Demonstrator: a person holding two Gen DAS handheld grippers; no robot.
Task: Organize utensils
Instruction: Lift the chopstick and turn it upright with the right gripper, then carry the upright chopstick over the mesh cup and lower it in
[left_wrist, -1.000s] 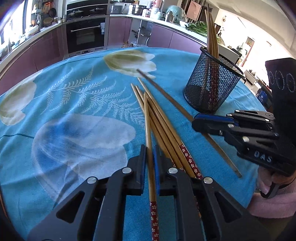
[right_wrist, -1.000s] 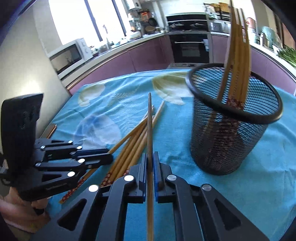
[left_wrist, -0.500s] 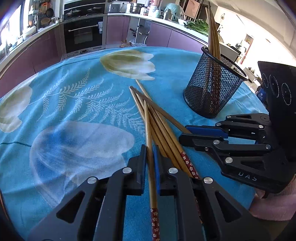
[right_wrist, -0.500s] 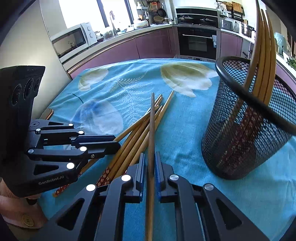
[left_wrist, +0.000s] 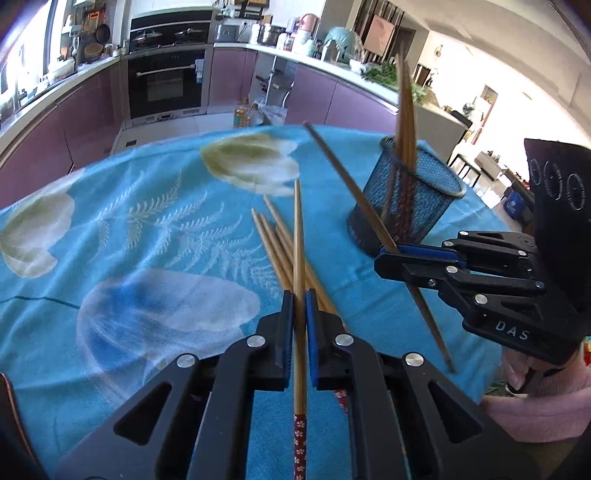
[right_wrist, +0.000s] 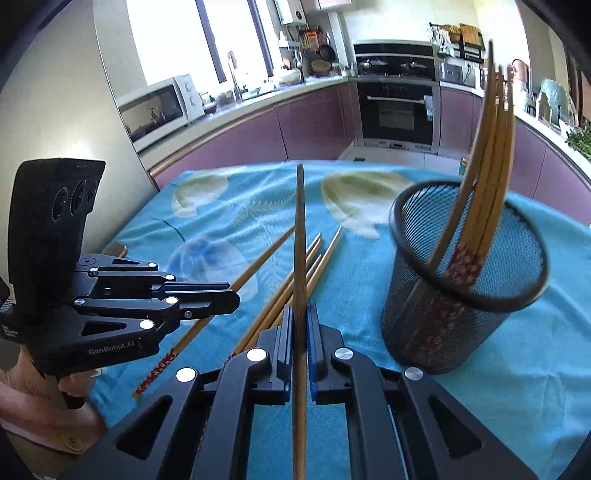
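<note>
You face purple kitchen cabinets (left_wrist: 92, 122), built-in black oven (left_wrist: 166, 88), white microwave (right_wrist: 155, 107) at your left, sunlit window (right_wrist: 170, 33) above.
</note>
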